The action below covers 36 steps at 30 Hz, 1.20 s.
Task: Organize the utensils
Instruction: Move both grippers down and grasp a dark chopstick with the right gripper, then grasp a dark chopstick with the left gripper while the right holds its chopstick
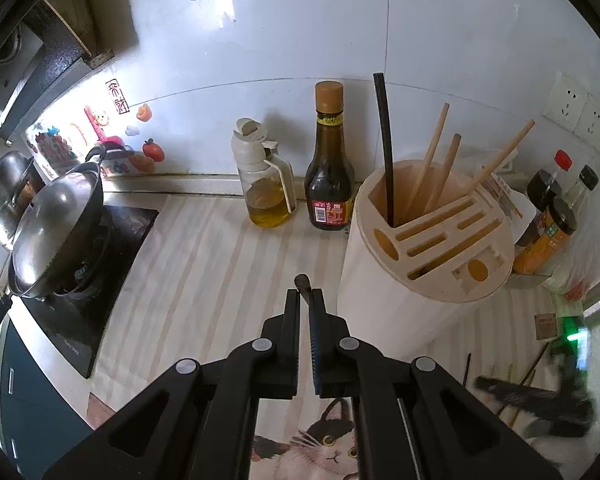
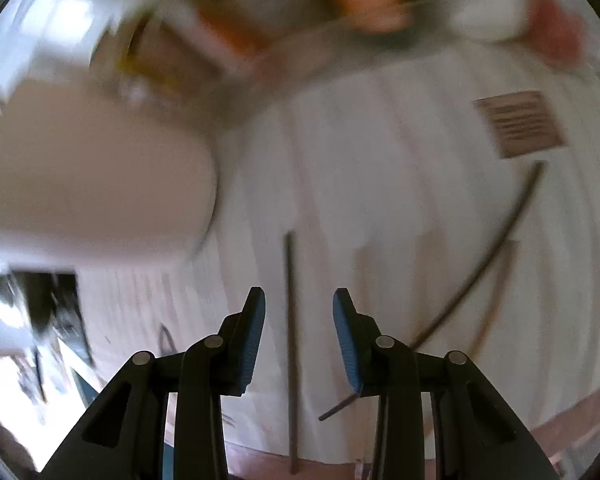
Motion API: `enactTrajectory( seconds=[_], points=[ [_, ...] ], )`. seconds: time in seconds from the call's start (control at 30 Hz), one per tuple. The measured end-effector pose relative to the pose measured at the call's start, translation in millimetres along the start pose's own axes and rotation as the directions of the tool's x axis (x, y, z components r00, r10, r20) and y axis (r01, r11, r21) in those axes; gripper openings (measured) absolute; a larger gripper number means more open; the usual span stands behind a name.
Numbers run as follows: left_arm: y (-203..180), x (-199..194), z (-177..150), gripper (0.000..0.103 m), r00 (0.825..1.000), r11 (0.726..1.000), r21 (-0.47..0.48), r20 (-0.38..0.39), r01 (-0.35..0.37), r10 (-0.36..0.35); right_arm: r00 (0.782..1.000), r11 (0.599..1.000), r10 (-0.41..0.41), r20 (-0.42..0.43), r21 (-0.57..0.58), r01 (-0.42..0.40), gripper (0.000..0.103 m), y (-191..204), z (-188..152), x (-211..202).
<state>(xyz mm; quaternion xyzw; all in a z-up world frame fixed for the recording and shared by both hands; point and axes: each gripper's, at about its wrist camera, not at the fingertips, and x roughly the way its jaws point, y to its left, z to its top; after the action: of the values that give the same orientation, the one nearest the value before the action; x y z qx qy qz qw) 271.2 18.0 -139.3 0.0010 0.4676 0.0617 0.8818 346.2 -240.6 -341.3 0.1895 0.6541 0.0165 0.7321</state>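
In the left wrist view, the left gripper (image 1: 305, 300) has its jaws pressed together on a dark chopstick (image 1: 302, 281), only whose rounded end shows above the fingertips, so its long axis runs roughly along the fingers. Just to its right stands the white utensil holder (image 1: 384, 292), its open compartment already holding one black chopstick (image 1: 383, 136) and several wooden chopsticks (image 1: 434, 152), all upright or leaning with tips down. An oil bottle (image 1: 265, 184) and a soy sauce bottle (image 1: 329, 168) stand at the far wall, and a lidded wok (image 1: 56, 224) sits on the stove to the left.

In the right wrist view, blurred, the right gripper (image 2: 299, 320) is spread with nothing between its blue pads. A dark chopstick on the striped mat (image 2: 291, 352) lies directly beneath the gap, its long axis running near to far. A second one (image 2: 496, 256) lies to the right, slanting from near-left to far-right.

To do the pickup well, I judge the right gripper should straddle the straight chopstick squarely across its axis, near mid-length, so it does not pivot.
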Motion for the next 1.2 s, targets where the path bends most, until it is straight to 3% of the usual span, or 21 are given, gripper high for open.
enactTrajectory(
  seconds=[0.1, 0.13, 0.17, 0.27, 0.33, 0.4, 0.47, 0.53, 0.67, 0.8, 1.07, 1.2],
  points=[
    [4.9, -3.8, -3.7, 0.002, 1.0, 1.0, -0.003, -0.011, 0.01, -0.01, 0.99, 0.986, -0.133, -0.046, -0.103, 0.127, 0.031, 22.1, -6.0, 30.7],
    [6.3, -5.6, -6.0, 0.002, 0.999, 1.0, -0.005, -0.019, 0.026, -0.026, 0.986, 0.977, -0.165, 0.0, -0.137, 0.163, 0.025, 30.2, -7.0, 29.0],
    [7.6, -7.6, -8.7, 0.003, 0.999, 0.999, -0.008, -0.028, 0.036, -0.037, 0.981, 0.964, -0.196, -0.004, -0.181, 0.192, 0.004, 38.5, -8.7, 33.3],
    [16.2, -14.9, -20.4, 0.007, 0.995, 0.996, -0.049, -0.059, 0.075, -0.078, 0.973, 0.939, -0.229, 0.017, -0.258, 0.226, 0.005, 52.7, -14.6, 33.6],
    [22.8, -17.7, -27.9, 0.009, 0.993, 0.994, -0.081, -0.086, 0.08, -0.087, 0.979, 0.936, -0.205, 0.002, -0.291, 0.196, 0.005, 60.1, -20.1, 33.2],
    [30.6, -19.5, -35.5, 0.017, 0.991, 0.992, -0.108, -0.112, 0.062, -0.074, 0.983, 0.934, -0.182, -0.02, -0.318, 0.166, 0.005, 64.8, -28.7, 32.6],
    [39.4, -22.0, -44.8, 0.044, 0.988, 0.988, -0.141, -0.133, 0.062, -0.081, 0.986, 0.932, -0.162, -0.036, -0.333, 0.141, 0.005, 66.2, -36.3, 31.4],
    [48.1, -24.2, -57.2, 0.056, 0.983, 0.982, -0.179, -0.156, 0.065, -0.094, 0.988, 0.934, -0.144, -0.052, -0.338, 0.119, 0.005, 65.4, -39.5, 29.5],
    [51.5, -11.5, -77.2, 0.056, 0.972, 0.985, -0.167, -0.223, 0.04, -0.077, 0.99, 0.937, -0.123, -0.063, -0.336, 0.095, 0.005, 64.0, -44.9, 23.6],
    [41.6, 40.6, -87.6, 0.056, 0.952, 0.994, -0.103, -0.301, 0.029, -0.059, 0.99, 0.943, -0.127, -0.053, -0.316, 0.104, 0.005, 66.7, -39.6, 22.0],
    [-7.4, 138.8, -112.1, 0.055, 0.876, 0.983, 0.005, -0.456, 0.183, -0.16, 0.985, 0.959, -0.169, -0.031, -0.237, 0.157, 0.005, 79.4, -40.4, 21.6],
    [-23.4, 157.2, -123.0, 0.055, 0.863, 0.977, 0.058, -0.481, 0.207, -0.154, 0.981, 0.961, -0.192, -0.017, -0.207, 0.184, 0.005, 77.0, -46.4, 17.4]
  ],
)
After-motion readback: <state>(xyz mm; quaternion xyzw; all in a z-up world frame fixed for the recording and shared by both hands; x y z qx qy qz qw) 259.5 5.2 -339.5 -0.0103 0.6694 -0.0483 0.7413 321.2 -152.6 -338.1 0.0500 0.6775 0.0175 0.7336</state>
